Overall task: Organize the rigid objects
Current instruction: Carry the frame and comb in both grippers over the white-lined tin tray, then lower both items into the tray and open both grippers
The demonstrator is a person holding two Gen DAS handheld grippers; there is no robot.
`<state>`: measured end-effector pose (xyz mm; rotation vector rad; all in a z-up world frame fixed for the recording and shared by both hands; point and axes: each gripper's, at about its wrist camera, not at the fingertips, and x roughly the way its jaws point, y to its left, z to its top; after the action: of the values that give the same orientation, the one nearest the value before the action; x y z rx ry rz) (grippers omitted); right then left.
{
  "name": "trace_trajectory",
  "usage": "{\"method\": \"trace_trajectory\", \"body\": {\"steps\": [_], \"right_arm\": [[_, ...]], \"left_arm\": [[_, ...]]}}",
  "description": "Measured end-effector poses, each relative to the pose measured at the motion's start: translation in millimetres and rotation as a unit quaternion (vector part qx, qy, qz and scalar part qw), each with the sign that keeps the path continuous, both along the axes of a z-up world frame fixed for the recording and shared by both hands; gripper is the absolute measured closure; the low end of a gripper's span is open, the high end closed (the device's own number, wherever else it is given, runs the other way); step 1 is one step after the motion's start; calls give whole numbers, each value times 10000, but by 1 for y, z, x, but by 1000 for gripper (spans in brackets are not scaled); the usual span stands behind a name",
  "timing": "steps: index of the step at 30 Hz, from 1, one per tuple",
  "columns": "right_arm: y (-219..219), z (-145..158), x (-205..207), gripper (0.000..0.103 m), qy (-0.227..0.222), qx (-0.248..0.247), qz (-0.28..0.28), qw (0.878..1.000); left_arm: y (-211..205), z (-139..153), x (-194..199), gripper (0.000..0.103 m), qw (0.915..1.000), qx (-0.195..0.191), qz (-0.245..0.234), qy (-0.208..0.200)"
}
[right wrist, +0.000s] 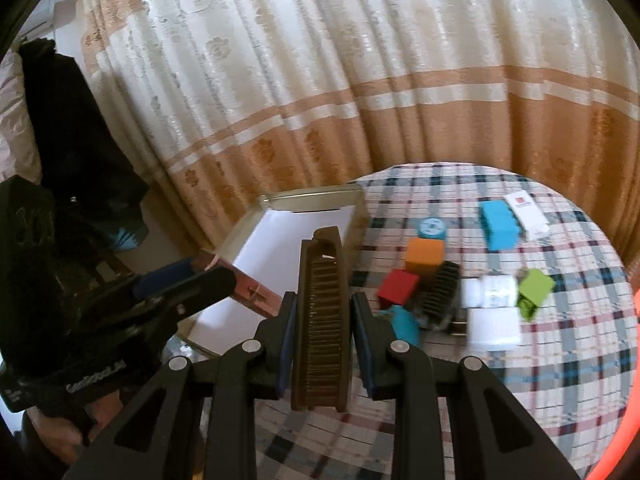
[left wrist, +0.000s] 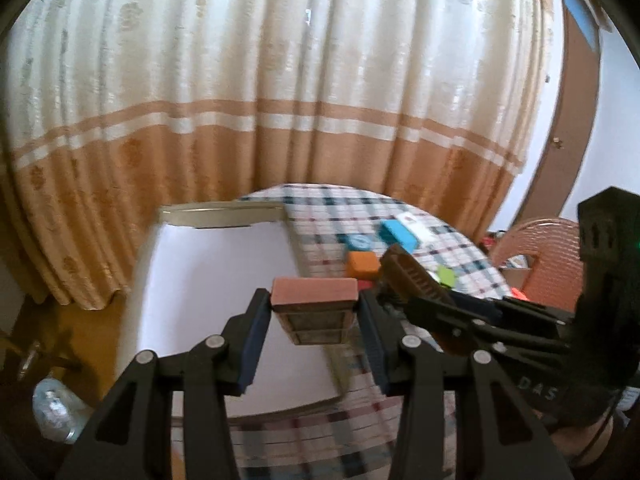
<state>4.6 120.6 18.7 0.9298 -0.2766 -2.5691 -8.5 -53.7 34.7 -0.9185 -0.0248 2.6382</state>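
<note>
My left gripper is shut on a reddish-brown rectangular block and holds it above the white-lined metal tray. My right gripper is shut on a long brown ribbed comb-like piece, held near the tray's right rim; the piece also shows in the left wrist view. The left gripper with its block shows at the left of the right wrist view. Loose pieces lie on the checked tablecloth: an orange cube, a red cube, a blue box, a green block.
A teal round piece, a black ribbed part, white adapters and a white card also lie on the cloth. A curtain hangs behind the table. A pink chair stands at the right, dark clothing at the left.
</note>
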Motion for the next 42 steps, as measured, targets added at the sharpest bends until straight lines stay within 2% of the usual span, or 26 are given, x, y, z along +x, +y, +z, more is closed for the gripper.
{"method": "trace_trajectory", "body": {"steps": [6, 12, 23, 29, 30, 31, 32, 33, 34, 36, 39, 40, 42], "right_arm": [[-39, -10, -14, 74, -108, -70, 292, 9995], [-65, -25, -37, 74, -293, -48, 262, 9992], [-80, -52, -73, 74, -584, 257, 157, 9978], [-84, -65, -81, 73, -648, 365, 155, 9971], [-84, -66, -81, 73, -625, 369, 159, 9972], [-84, -68, -81, 73, -586, 366, 173, 9975], [-84, -69, -82, 73, -558, 370, 205, 9975], [-84, -70, -82, 70, -552, 354, 260, 9975], [-85, -71, -83, 67, -547, 338, 289, 9975], [-82, -69, -80, 60, -485, 305, 244, 9981], [-75, -57, -69, 29, -161, 214, 177, 9995], [-70, -52, -62, 23, 0, 192, 116, 9997], [-62, -46, -52, 23, 232, 242, -92, 9994]], "left_arm": [[-25, -11, -12, 59, 9984, -272, 467, -146], [-34, -34, -33, 59, 9943, -580, 760, -468], [-41, -56, -67, 59, 9909, -704, 835, -784], [-41, -55, -79, 57, 9909, -709, 858, -758], [-42, -55, -83, 49, 9909, -689, 864, -767], [-41, -55, -88, 31, 9911, -661, 840, -791], [-40, -56, -93, 21, 9911, -635, 846, -812], [-40, -56, -96, 10, 9911, -612, 864, -812], [-40, -55, -99, 6, 9916, -559, 878, -773], [-40, -51, -104, 6, 9923, -511, 918, -654], [-43, -42, -104, 5, 9904, -532, 1174, -503], [-45, -39, -101, 5, 9899, -489, 1250, -447], [-46, -36, -93, 5, 9900, -418, 1301, -350]]}}
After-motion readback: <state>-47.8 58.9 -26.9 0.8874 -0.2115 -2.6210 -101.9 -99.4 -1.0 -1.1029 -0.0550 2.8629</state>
